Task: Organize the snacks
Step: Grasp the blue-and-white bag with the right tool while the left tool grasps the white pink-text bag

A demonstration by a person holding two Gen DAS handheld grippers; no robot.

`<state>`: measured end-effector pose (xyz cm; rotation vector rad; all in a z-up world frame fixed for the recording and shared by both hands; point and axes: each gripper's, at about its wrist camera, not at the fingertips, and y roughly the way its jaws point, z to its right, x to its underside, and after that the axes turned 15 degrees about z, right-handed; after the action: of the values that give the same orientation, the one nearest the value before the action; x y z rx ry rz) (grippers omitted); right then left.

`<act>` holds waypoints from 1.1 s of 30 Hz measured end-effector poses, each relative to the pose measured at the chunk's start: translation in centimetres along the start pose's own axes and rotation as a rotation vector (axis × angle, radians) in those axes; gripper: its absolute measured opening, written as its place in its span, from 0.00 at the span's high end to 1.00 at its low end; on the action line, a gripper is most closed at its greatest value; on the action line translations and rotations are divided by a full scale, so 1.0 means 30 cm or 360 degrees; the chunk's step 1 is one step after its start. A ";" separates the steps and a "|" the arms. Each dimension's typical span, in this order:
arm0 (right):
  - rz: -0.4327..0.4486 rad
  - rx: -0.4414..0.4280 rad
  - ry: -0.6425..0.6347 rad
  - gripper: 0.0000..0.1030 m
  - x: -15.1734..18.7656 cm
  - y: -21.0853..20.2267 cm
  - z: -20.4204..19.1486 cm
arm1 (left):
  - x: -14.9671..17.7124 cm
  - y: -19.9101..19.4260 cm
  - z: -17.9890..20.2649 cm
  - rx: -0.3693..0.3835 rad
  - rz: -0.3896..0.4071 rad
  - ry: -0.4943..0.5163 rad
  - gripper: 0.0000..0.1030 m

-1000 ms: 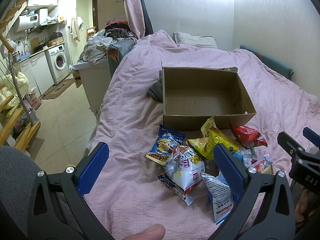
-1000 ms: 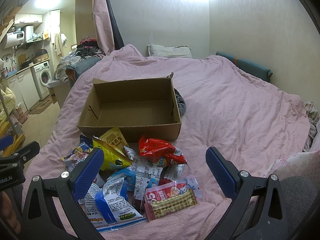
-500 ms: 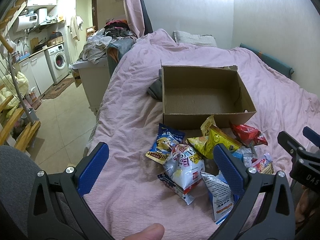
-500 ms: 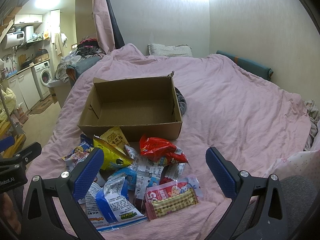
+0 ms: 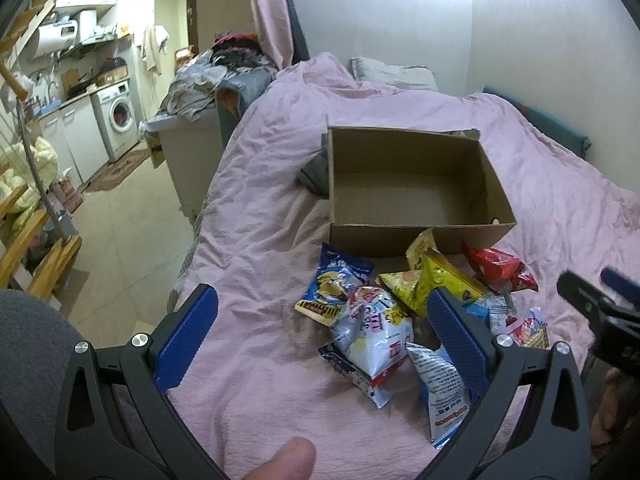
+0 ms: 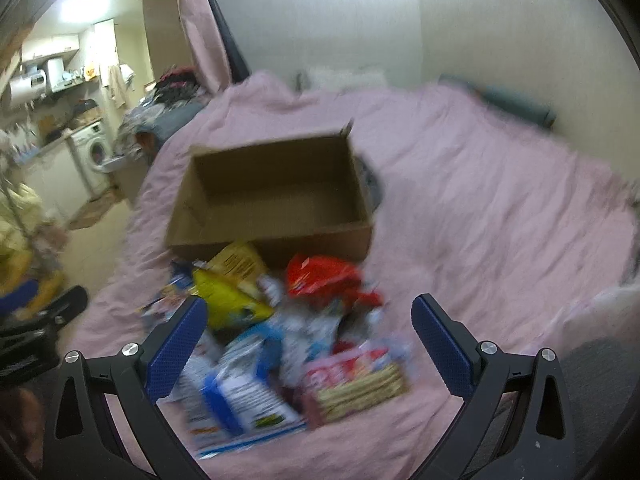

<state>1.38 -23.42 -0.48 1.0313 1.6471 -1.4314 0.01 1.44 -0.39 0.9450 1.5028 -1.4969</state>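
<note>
Right tool (image 6: 308,328) now nearer, snack pile (image 6: 280,320) seemingly between its wide-spread fingers

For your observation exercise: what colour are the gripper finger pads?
Blue, with a fine textured surface, on the left gripper pads; clearest in the left wrist view.

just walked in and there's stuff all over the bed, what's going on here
A person holds a two-finger gripper in each hand over a pile of snack packets on a pink bed cover. An open cardboard box sits just behind the pile with nothing in it. The left gripper and right gripper are both open and hold nothing. The right wrist view is blurred, so that gripper seems to be moving.
</note>
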 end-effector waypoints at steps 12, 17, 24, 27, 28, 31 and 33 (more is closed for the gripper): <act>-0.0811 -0.0471 -0.0040 0.08 0.191 0.174 -0.154 | 0.013 0.047 -0.050 -0.0044 -0.0137 -0.0089 0.00; -0.0952 -0.0357 -0.0274 0.15 0.250 0.288 -0.253 | 0.021 0.078 -0.073 -0.0064 -0.0223 -0.0152 0.00; -0.1064 -0.0346 -0.0381 0.25 0.322 0.361 -0.291 | 0.052 0.106 -0.071 -0.0069 -0.0337 -0.0130 0.00; -0.1078 -0.0380 -0.0353 0.39 0.329 0.370 -0.270 | 0.065 0.123 -0.057 -0.0056 -0.0389 -0.0118 0.00; -0.1074 -0.0386 -0.0343 0.42 0.315 0.361 -0.244 | 0.068 0.128 -0.054 -0.0049 -0.0405 -0.0117 0.00; -0.1083 -0.0460 -0.0258 0.43 0.273 0.330 -0.224 | 0.074 0.142 -0.046 -0.0037 -0.0447 -0.0117 0.00; -0.1078 -0.0552 -0.0167 0.44 0.229 0.286 -0.187 | 0.078 0.157 -0.045 -0.0036 -0.0487 -0.0111 0.00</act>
<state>6.13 -16.50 -9.51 0.1936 2.1777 -1.4834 3.31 2.82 -4.46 0.6630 1.6650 -1.7042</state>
